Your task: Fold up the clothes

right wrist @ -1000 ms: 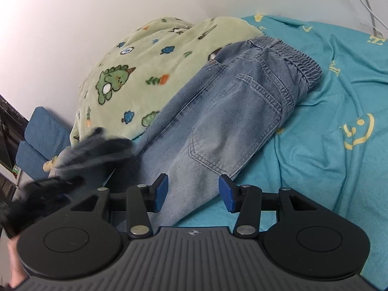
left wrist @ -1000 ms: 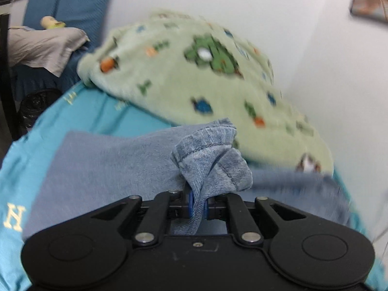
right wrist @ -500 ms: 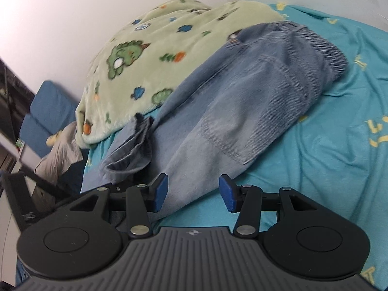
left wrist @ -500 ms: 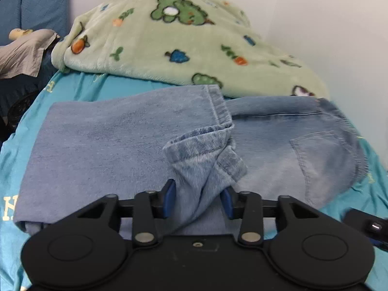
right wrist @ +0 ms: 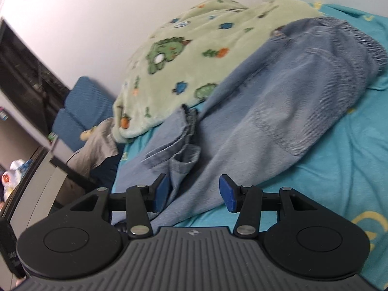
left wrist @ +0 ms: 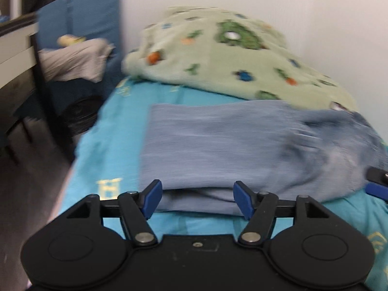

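Observation:
A pair of light blue jeans (left wrist: 230, 150) lies on the turquoise bed sheet (left wrist: 116, 131), its legs folded back over the upper part. My left gripper (left wrist: 197, 200) is open and empty, at the near folded edge of the jeans. My right gripper (right wrist: 194, 192) is open and empty, with the near edge of the jeans (right wrist: 278, 111) between its fingers. The elastic waistband (right wrist: 363, 38) lies at the far right in the right wrist view. The folded-over leg hems (right wrist: 184, 143) lie left of centre. The right gripper's tip (left wrist: 378, 184) shows at the right edge of the left wrist view.
A green dinosaur-print blanket (left wrist: 230, 53) is heaped against the white wall behind the jeans; it also shows in the right wrist view (right wrist: 194, 55). A blue cushion (left wrist: 80, 17) and grey cloth (left wrist: 75, 60) sit beyond the bed's end. The bed edge drops to the floor (left wrist: 29, 181) on the left.
My left gripper opened and let go of the jeans' leg hem, which now lies on the jeans, then pulled back toward the near edge. The right gripper stayed open and shifted slightly.

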